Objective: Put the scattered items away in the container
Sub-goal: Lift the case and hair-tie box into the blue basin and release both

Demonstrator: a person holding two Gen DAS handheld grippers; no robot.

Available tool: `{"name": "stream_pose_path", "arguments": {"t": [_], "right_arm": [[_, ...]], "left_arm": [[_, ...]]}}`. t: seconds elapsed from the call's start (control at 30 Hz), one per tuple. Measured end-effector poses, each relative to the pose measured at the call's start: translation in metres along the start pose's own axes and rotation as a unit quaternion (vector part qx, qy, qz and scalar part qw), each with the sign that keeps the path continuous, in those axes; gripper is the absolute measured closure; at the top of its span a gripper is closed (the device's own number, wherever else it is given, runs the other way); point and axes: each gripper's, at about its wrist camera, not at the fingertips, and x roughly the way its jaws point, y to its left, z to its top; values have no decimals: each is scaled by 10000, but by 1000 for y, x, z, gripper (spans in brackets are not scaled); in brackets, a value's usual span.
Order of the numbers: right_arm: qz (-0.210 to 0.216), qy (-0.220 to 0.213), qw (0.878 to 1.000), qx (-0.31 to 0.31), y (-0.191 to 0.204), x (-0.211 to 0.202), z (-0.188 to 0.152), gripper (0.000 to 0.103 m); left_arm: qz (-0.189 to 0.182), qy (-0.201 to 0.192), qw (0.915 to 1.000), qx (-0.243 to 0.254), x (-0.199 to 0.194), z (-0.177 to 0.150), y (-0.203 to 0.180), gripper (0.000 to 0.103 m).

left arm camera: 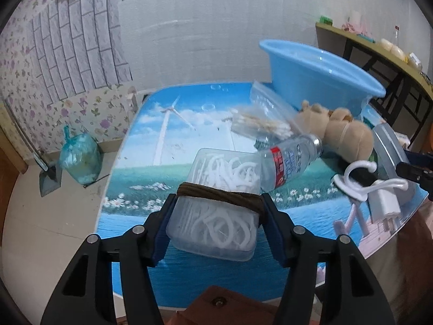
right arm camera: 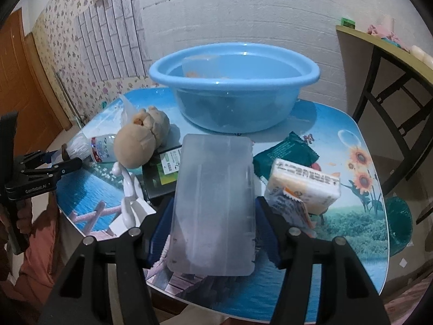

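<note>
basin [right arm camera: 311,74] contents blurred – left gripper [left arm camera: 216,208] clamps tub [left arm camera: 213,230] – bottle [left arm camera: 286,162] partly hidden

On the worktop [right arm camera: 351,140], the basin [right arm camera: 234,86] is set at twelve o'clock. The plush toy [right arm camera: 140,140] and bottle [right arm camera: 100,149] are found at ten o'clock, the wrapped packets [right arm camera: 303,187] at two o'clock, beside the flat box [right arm camera: 213,203].

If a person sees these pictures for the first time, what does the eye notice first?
The blue basin at the table's far side stands out first. Then each gripper's load: the left gripper clamps a clear box of white pieces, and the right gripper clamps a frosted case.
</note>
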Motion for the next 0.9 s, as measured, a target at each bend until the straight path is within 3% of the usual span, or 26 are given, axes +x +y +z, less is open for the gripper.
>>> {"name": "stream_pose_path", "arguments": {"t": [0.23, 0.5, 0.9], "right_arm": [[89, -558, 9983, 125, -6, -32, 12, 44], [339, -1123, 9929, 196, -8, -62, 32, 44], [427, -1353, 9899, 24, -11, -63, 71, 44]], "left_arm": [[-32, -381, 9988, -294, -32, 21, 4, 44], [-138, -793, 9965, -233, -62, 48, -12, 44], [-588, -894, 9942, -60, -54, 100, -49, 44]]}}
